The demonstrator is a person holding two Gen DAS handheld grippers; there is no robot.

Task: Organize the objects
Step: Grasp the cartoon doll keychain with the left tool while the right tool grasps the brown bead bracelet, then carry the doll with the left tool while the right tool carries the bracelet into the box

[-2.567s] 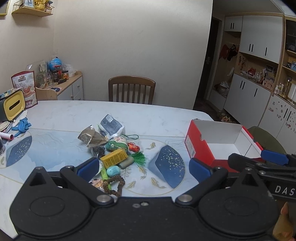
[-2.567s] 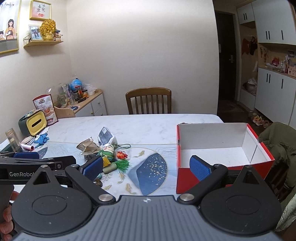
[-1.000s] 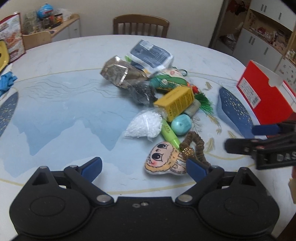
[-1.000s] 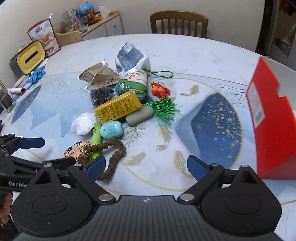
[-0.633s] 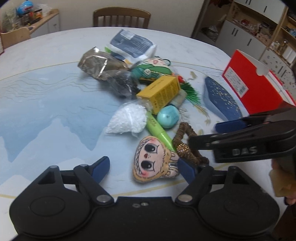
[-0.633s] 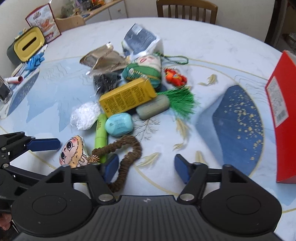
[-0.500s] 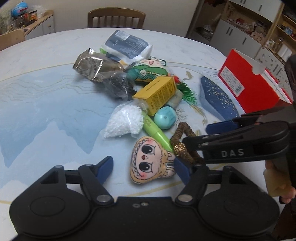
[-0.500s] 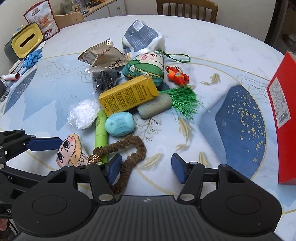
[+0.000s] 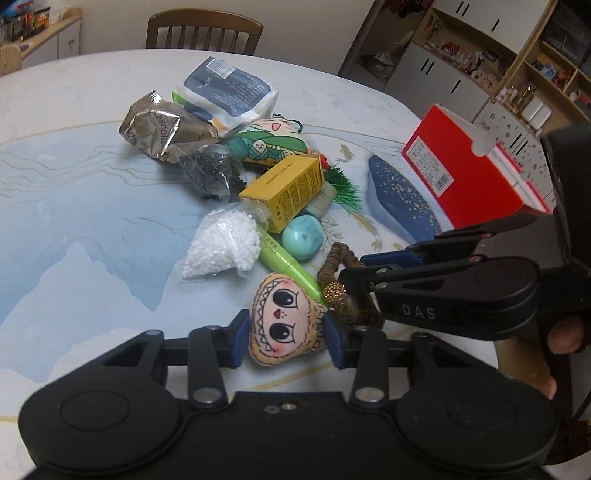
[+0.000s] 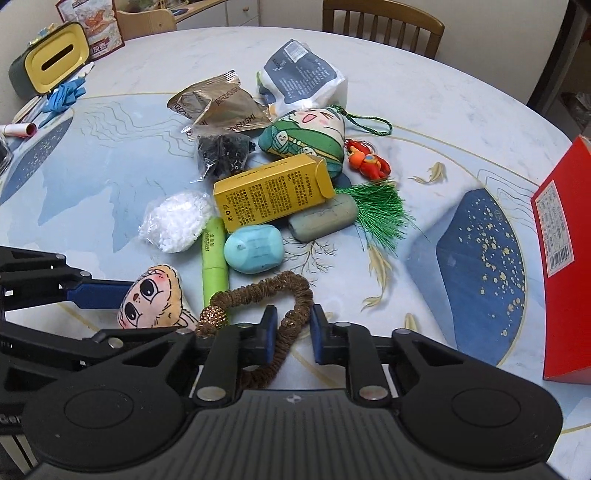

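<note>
A round table (image 10: 461, 96) with a pale marbled top, printed with blue mountains, gold fish and a dark blue speckled patch, fills most of the scene. A brown wooden chair (image 9: 204, 32) with a slatted back stands at its far side against a plain cream wall (image 9: 303, 26). To the left is a low white cabinet (image 9: 48, 37) with a wooden top. To the right, white cupboards (image 9: 436, 74) with black handles sit under open wooden shelves (image 9: 532, 44) crowded with small items. The indoor light is soft and even.
</note>
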